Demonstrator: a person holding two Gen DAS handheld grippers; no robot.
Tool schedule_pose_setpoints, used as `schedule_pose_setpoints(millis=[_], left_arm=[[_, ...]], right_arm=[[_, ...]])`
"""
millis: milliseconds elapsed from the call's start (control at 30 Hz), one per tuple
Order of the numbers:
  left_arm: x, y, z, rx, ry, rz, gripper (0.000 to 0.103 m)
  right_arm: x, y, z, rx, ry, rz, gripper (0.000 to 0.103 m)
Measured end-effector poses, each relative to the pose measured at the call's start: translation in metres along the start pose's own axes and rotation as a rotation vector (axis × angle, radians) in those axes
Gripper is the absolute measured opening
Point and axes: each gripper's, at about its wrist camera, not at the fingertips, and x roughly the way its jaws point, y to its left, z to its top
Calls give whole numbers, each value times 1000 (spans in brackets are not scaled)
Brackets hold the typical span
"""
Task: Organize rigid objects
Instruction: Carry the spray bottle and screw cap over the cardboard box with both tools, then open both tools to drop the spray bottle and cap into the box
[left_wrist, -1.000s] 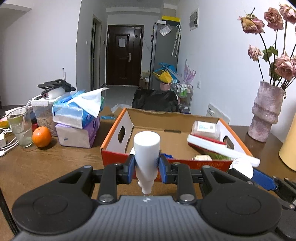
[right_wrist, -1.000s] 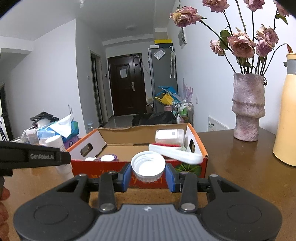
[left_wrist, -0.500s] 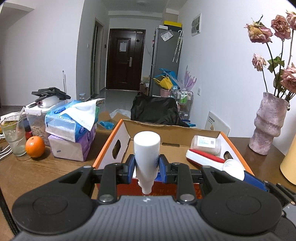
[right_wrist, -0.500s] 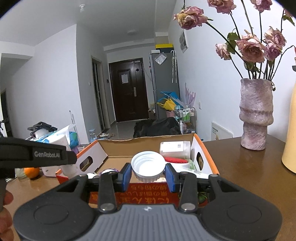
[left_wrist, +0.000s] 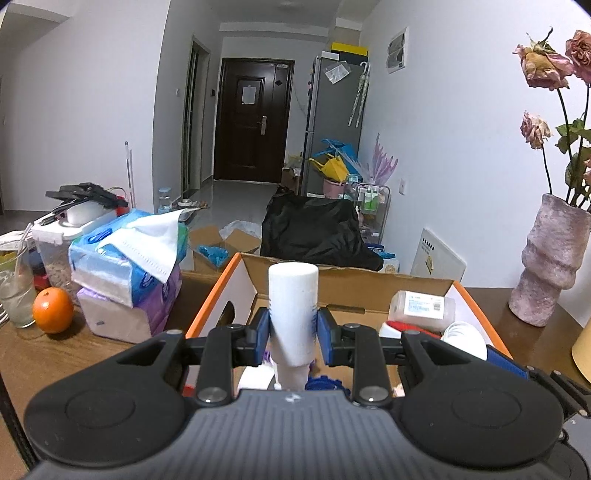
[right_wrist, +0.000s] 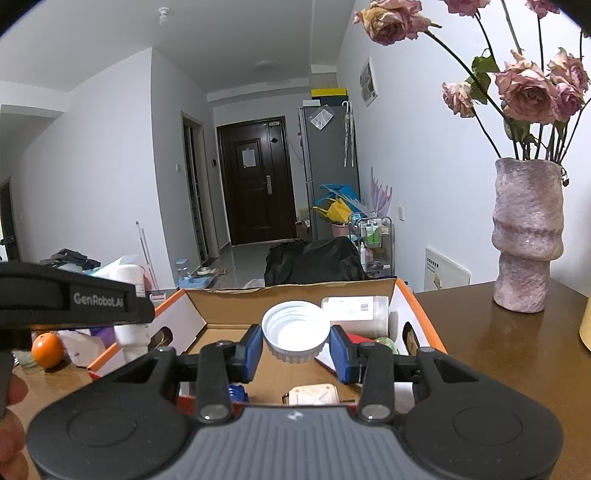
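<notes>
Claws first — the left claw (left_wrist: 291, 330) is clamped on an upright white bottle (left_wrist: 293, 312), the right claw (right_wrist: 296, 347) on a white cap (right_wrist: 296, 329) with its hollow side facing the camera. Both hang over the near end of the open box (right_wrist: 295, 301) on the worktop (right_wrist: 498, 354) — a vase (right_wrist: 528, 236) stands beyond to the right.

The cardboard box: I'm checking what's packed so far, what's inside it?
In the cardboard box: a labelled clear jar, a tan square item, something blue. The claws hide the rest.
</notes>
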Motion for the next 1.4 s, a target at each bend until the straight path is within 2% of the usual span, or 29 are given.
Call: schedule_pose_setpoints(millis=[633, 1100, 1167, 1200, 1233, 1267, 1300, 1333, 1400], left_arm=[[53, -1, 14, 1, 23, 31, 28], [69, 0, 8, 22, 59, 42, 30], [67, 0, 8, 35, 48, 52, 46], [67, -1, 8, 43, 43, 55, 66], [65, 0, 7, 46, 32, 66, 84], [64, 0, 8, 48, 21, 79, 89], [62, 1, 9, 48, 9, 89, 96], [60, 2, 9, 47, -4, 93, 100], [56, 4, 10, 54, -19, 95, 103]], right_arm=[[48, 2, 13, -14, 2, -12, 38], [63, -1, 16, -26, 46, -26, 39], [63, -3, 16, -22, 57, -34, 39], [61, -3, 16, -24, 54, -39, 41], [60, -3, 16, -29, 56, -42, 52], [58, -3, 16, -33, 56, -49, 60], [56, -4, 15, -36, 49, -57, 77], [54, -4, 15, -39, 38, -69, 89], [48, -6, 16, -42, 19, -87, 95]])
